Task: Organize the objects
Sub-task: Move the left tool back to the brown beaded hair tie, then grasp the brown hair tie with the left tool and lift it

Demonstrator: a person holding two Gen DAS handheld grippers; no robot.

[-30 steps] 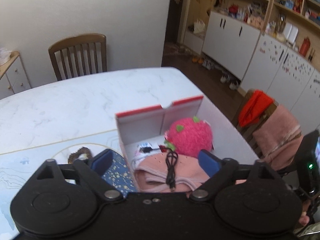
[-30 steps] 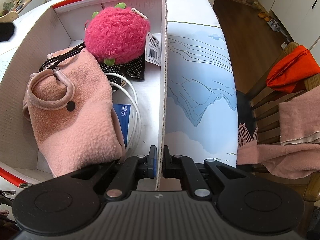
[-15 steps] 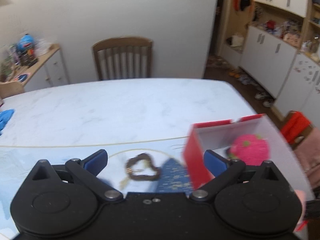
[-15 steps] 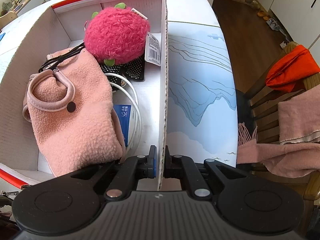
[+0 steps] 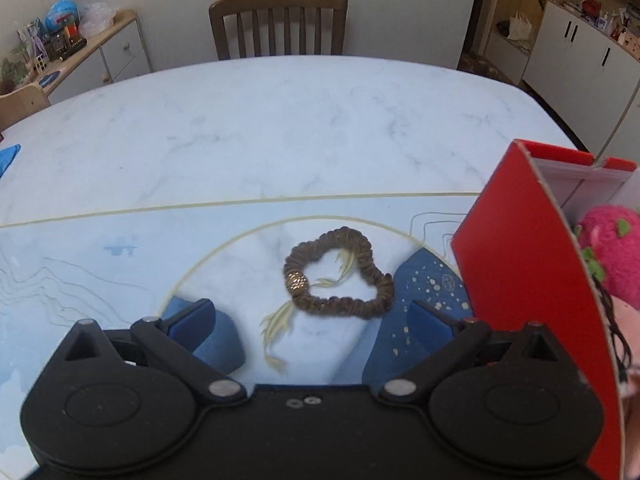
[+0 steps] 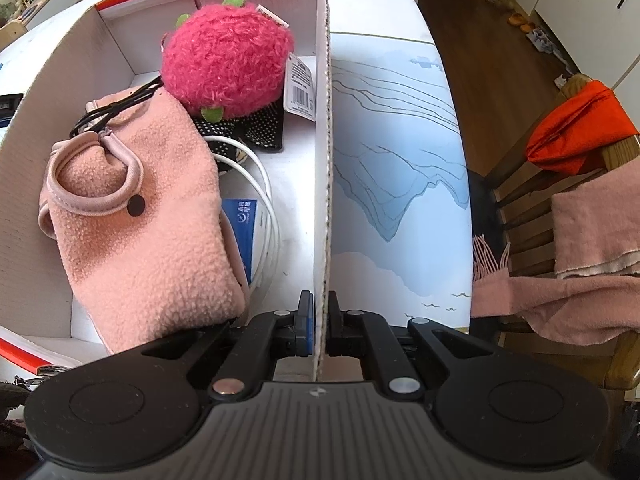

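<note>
Reaching for the hair tie

Left gripper point(image 5: 310, 316) hung w/ jaws spread wide, nothing between them, over brown hair tie point(image 5: 338, 274) lying on mat near table's front edge, just beside red box point(image 5: 524, 280). Tie looked ruffled, w/ gold bead. Next: lower, straddle, pinch. Right gripper point(image 6: 318, 330) was clamped on box wall.

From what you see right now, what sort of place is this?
Most likely a home dining room: a marble-look dining table with a wooden chair behind it, white cabinets with household clutter, and shoes on the wooden floor.
</note>
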